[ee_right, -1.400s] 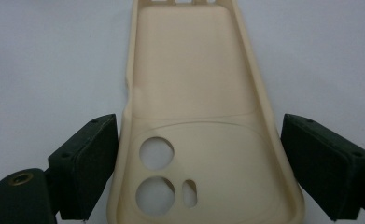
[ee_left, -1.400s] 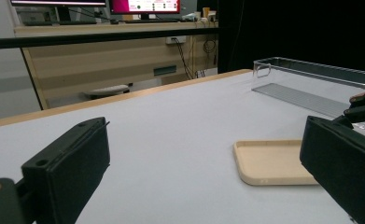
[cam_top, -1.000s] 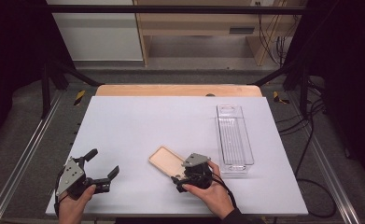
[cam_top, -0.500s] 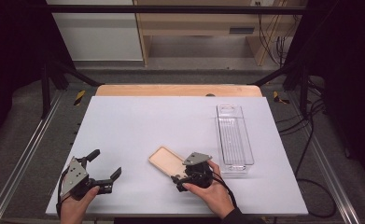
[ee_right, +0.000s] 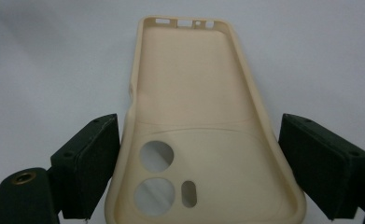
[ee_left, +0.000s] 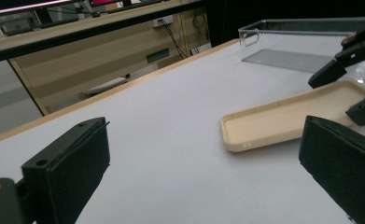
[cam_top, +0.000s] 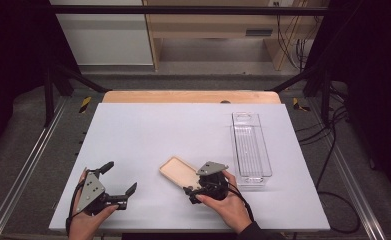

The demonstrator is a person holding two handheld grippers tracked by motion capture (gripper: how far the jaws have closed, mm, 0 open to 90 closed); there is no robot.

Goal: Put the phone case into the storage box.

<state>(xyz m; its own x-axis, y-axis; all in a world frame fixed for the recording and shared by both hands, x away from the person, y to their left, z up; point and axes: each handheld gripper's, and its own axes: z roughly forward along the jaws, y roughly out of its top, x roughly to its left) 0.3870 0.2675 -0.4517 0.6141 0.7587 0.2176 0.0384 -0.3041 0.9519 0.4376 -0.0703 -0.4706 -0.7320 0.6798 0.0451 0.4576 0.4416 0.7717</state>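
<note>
A beige phone case (cam_top: pixel 179 170) lies inside-up on the white table near the front, its camera cut-outs toward me. My right gripper (cam_top: pixel 191 194) is open around that near end of the phone case (ee_right: pixel 194 112). The left jaw touches the case's edge and the right jaw stands a little off it. My left gripper (cam_top: pixel 118 178) rests open at the front left, well apart from the case, with nothing between its jaws. From my left gripper (ee_left: pixel 206 135) the case (ee_left: pixel 283 121) lies ahead to the right, with the right gripper's black fingertips (ee_left: pixel 328 73) over its far end.
A clear plastic tray (cam_top: pixel 235 145) stands lengthwise at the right of the table, just beyond my right hand; its rim (ee_left: pixel 306 21) shows at the far right. A wooden strip (cam_top: pixel 190 96) runs along the table's back edge. Metal rails flank the table.
My left gripper has shifted slightly to the right near the front edge. The right gripper and the case have hardly moved.
</note>
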